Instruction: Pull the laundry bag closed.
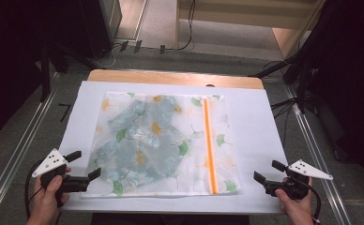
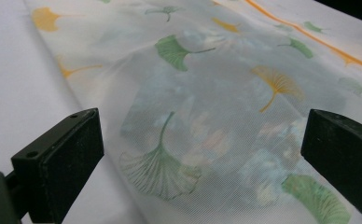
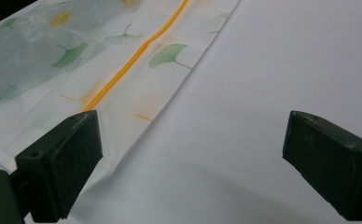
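A sheer white mesh bag (image 1: 170, 145) printed with green and yellow ginkgo leaves lies flat on the white table (image 1: 255, 117). An orange zipper (image 1: 209, 145) runs down its right side. A grey-blue patterned garment (image 1: 138, 140) shows through the mesh. My left gripper (image 1: 84, 165) is open at the bag's near left corner, its jaws either side of the mesh (image 2: 207, 140). My right gripper (image 1: 269, 171) is open just right of the bag's near right corner, over bare table, with the zipper (image 3: 132, 60) ahead to its left.
The table's wooden far edge (image 1: 170, 77) shows beyond the white cover. Metal rails (image 1: 20, 140) run along both sides on the floor. Cables (image 1: 283, 105) and dark stands sit to the far right and left. Bare white cover lies right of the bag.
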The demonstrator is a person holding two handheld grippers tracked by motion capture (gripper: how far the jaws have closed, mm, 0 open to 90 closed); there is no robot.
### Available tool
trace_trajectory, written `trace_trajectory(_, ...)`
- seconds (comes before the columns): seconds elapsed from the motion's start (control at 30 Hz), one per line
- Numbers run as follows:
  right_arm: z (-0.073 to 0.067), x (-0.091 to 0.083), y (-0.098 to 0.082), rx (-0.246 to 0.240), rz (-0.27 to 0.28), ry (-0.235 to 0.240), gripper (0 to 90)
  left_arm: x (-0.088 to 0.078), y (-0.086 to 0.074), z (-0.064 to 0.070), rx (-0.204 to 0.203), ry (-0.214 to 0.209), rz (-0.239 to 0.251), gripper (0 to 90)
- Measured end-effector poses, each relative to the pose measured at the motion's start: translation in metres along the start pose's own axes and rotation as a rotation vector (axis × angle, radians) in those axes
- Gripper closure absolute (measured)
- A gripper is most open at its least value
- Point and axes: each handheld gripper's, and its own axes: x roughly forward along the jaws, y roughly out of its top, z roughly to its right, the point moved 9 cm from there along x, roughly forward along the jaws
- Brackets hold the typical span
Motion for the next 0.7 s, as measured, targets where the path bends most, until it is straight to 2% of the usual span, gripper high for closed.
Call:
trace_trajectory(0.07,0.005,-0.004,-0.001,-0.005,0.005,-0.026,5.1,-0.002,0.002,-0.007,-0.025,0.015,0.008,0.0)
trace_trajectory(0.13,0.011,-0.008,0.001,0.012,0.013,-0.041,5.2,-0.004,0.006,-0.012,-0.037,0.036,0.028,0.0)
trace_trajectory(0.27,0.019,-0.012,0.003,0.040,0.031,-0.057,5.6,-0.005,0.008,-0.017,-0.051,0.043,0.041,0.0)
trace_trajectory(0.4,0.021,-0.008,-0.002,0.043,0.007,-0.060,6.1,0.000,0.004,-0.018,-0.043,0.043,0.011,0.0)
trace_trajectory(0.7,0.016,0.000,0.000,0.039,0.000,-0.043,10.6,0.005,0.001,-0.016,-0.020,0.047,-0.018,0.0)
